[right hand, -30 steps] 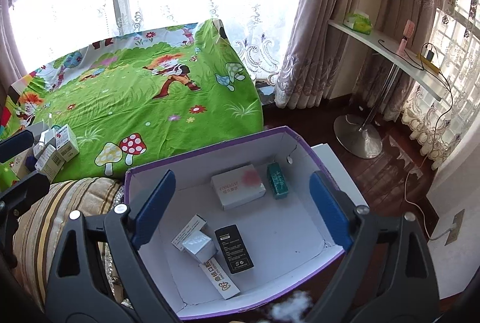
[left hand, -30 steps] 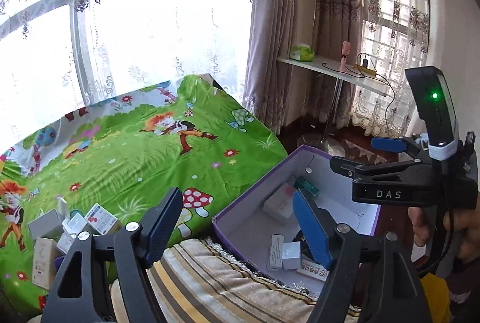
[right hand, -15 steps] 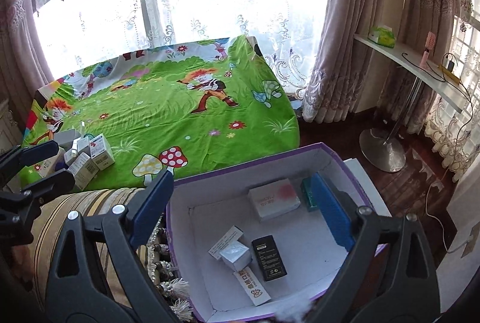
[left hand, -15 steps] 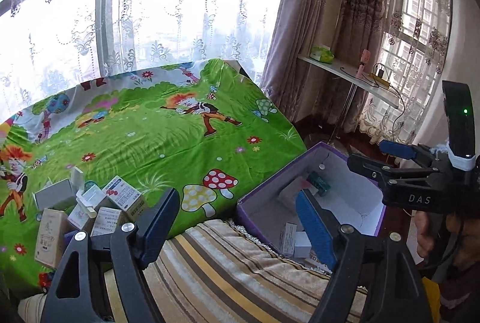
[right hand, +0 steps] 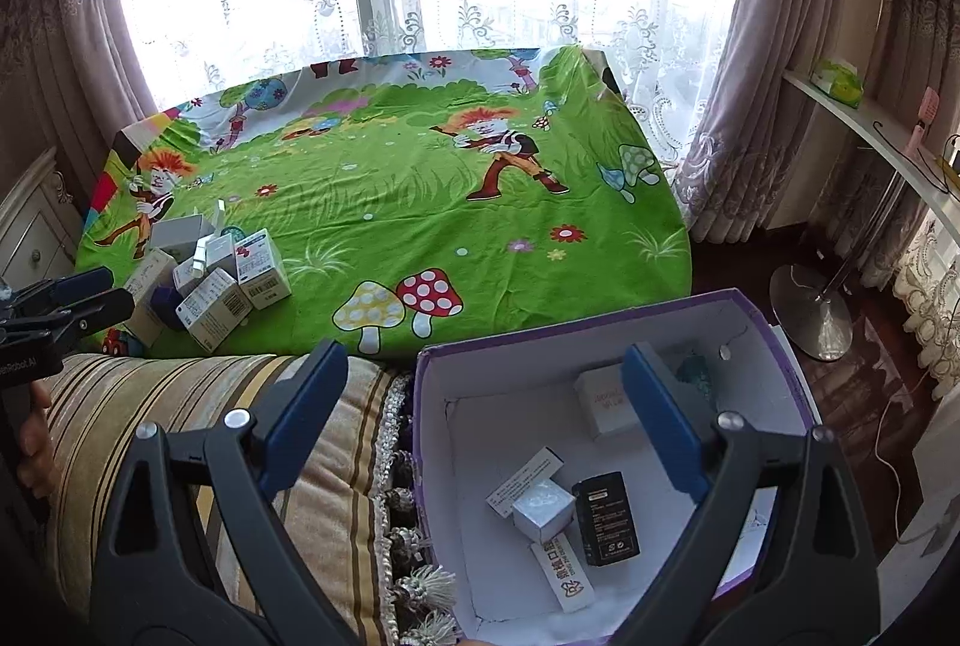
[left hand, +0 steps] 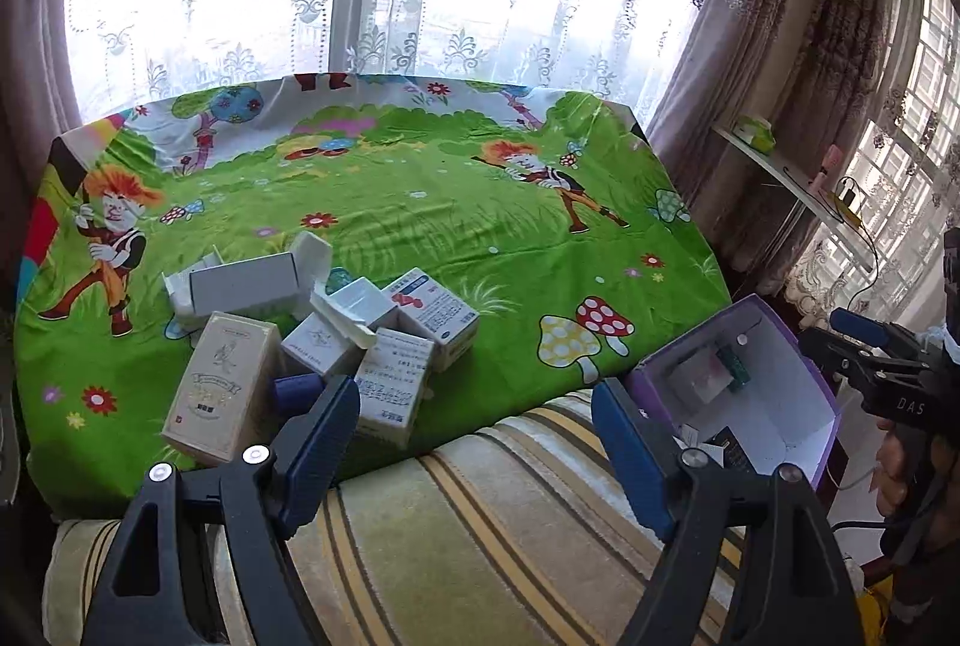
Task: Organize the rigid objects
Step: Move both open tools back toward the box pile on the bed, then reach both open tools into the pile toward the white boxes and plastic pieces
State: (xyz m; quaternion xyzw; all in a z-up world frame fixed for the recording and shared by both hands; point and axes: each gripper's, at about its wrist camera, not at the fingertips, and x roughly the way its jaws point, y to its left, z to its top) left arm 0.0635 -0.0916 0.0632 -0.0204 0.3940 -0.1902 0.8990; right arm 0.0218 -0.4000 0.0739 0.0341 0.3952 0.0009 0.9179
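So the pile of small cartons [left hand: 324, 340] sits on the green cartoon sheet [left hand: 420, 202], near its front edge, just past the striped cushion [left hand: 480, 526]. They look light, stiff cardboard, probably a bit crushable, so I'd pinch one across its flat sides. The left gripper [left hand: 474, 442] is spread wide and empty. The right gripper [right hand: 480, 418] is the same, hanging over the purple box [right hand: 600, 322], which already has a few cartons in it.

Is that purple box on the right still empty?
No, the purple box already holds several small packages, including a black one and a white one.
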